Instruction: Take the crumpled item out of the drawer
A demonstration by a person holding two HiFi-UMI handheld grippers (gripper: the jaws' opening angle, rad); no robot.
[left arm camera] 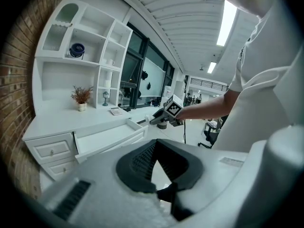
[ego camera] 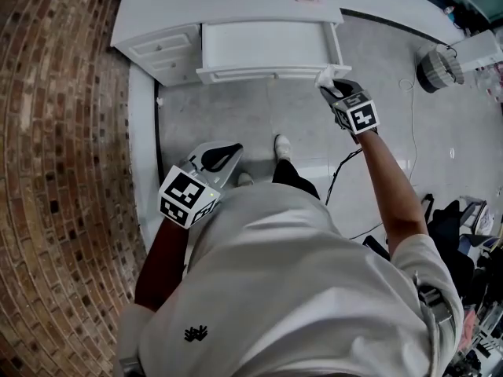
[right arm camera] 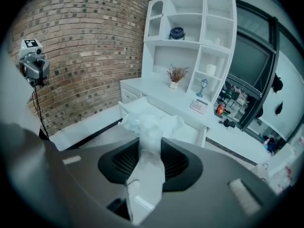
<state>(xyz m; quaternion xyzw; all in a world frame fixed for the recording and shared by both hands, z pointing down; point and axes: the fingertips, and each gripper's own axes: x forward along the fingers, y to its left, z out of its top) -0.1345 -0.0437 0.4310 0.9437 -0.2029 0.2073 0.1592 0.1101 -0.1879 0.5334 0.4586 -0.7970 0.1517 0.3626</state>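
The crumpled white item [right arm camera: 151, 126], thin paper or film by its look, sits pinched between the ribbed dark fingers [right arm camera: 119, 163] of the right gripper [right arm camera: 149, 161]. They stand partly closed, pressing on its narrow waist. Its bunched head fans out just past the fingertips, and a flatter tail runs back between the fingers toward the gripper body.

I judge it very light, soft and easily crushed. It gives no stiffness to push against and could slide out if pulled by a loose flap. The waist, where the folds gather thickest, looks the soundest place to grip, and that is where the fingers have it.

In the head view the item [ego camera: 324, 76] shows at the tips of the right gripper [ego camera: 334, 87], by the right front corner of the open white wooden drawer [ego camera: 271, 73]. From these views I cannot tell whether it has cleared the rim.

The left gripper [left arm camera: 156, 167] has its fingers apart with nothing between them, well away from the drawer.
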